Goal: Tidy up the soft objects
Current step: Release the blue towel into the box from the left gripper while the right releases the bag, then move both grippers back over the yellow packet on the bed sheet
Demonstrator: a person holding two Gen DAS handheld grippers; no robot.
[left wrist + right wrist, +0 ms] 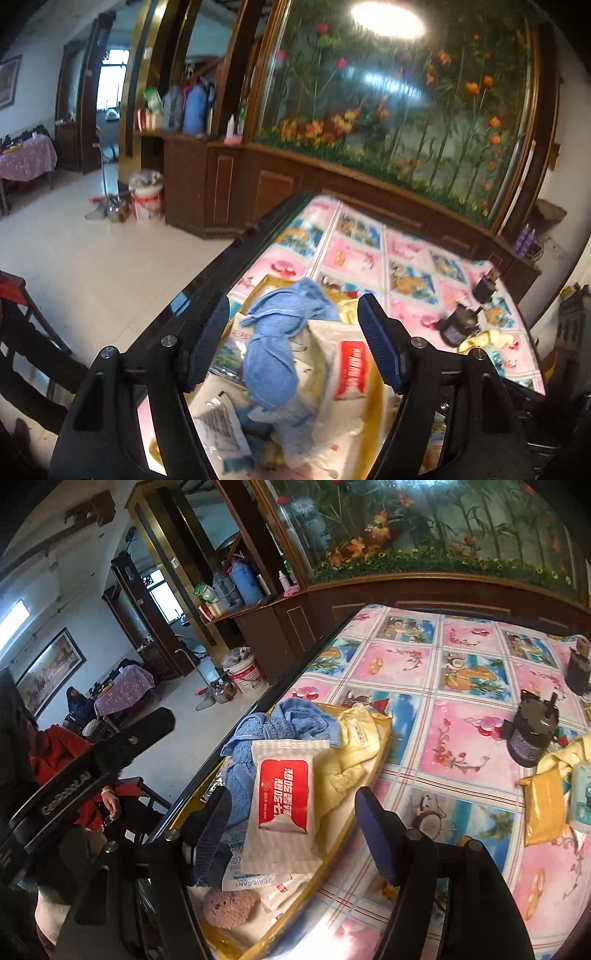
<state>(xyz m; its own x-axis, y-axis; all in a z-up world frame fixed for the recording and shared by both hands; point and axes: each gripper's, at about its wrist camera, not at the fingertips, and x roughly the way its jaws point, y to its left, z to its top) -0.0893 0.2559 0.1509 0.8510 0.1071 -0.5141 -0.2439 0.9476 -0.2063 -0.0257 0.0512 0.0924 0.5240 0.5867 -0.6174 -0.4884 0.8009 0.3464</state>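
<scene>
A yellow tray (384,734) at the table's left edge holds a blue towel (291,716), a white wet-wipe pack with a red label (282,797), a pale yellow cloth (354,753), a desiccant sachet and a pink sponge (229,908). My right gripper (291,834) is open and empty, just above the wipe pack. My left gripper (293,343) is open and empty over the same tray, with the blue towel (273,354) and wipe pack (347,373) between its fingers. A yellow pouch (546,808), a teal pack (583,797) and a yellow cloth lie at the table's right.
Two dark cylindrical motors (528,734) stand on the patterned tablecloth (461,686). A wooden cabinet with a flower mural (369,122) runs behind the table. A person in red (59,749) sits at the left. A white bucket (243,675) stands on the floor.
</scene>
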